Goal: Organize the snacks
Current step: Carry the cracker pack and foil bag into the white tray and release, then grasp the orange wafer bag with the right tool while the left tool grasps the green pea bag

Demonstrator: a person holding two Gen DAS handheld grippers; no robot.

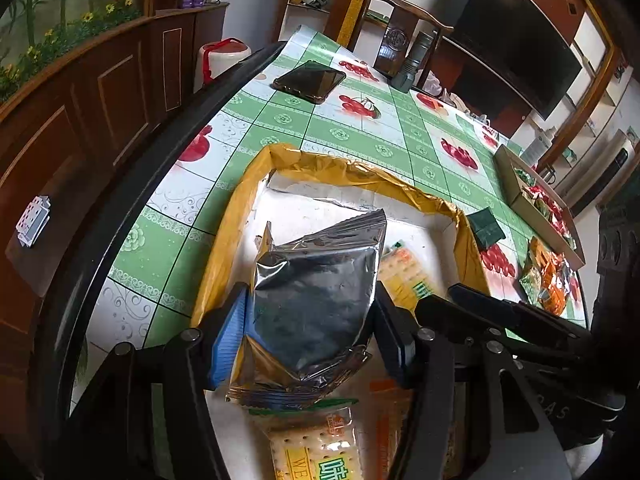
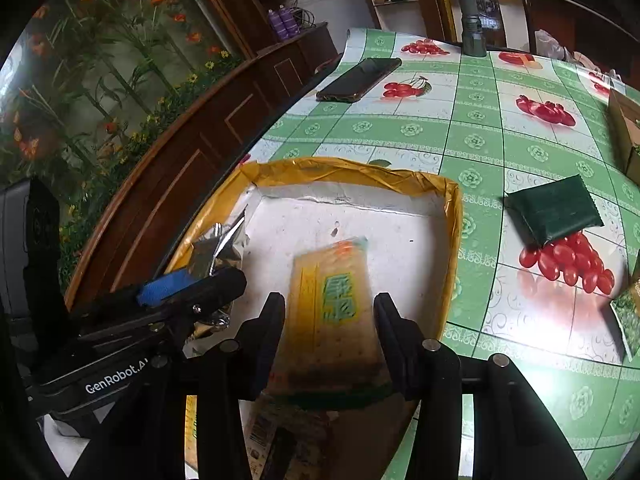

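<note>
Left tongs [image 1: 310,320] are gripping a silver foil snack pouch [image 1: 316,280]; right tongs [image 2: 328,320] are clamping a yellow cracker packet [image 2: 332,304] over the yellow-rimmed box [image 2: 352,172].

I read "GenRobot.AI" on the left gripper [image 2: 192,280] body | "WE" on the cracker pack [image 1: 316,448] | rest illegible.

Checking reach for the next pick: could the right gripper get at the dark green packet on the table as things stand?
Probably not yet: the right gripper is shut on a cracker packet. The green packet itself lies in the open beside the tray.
</note>
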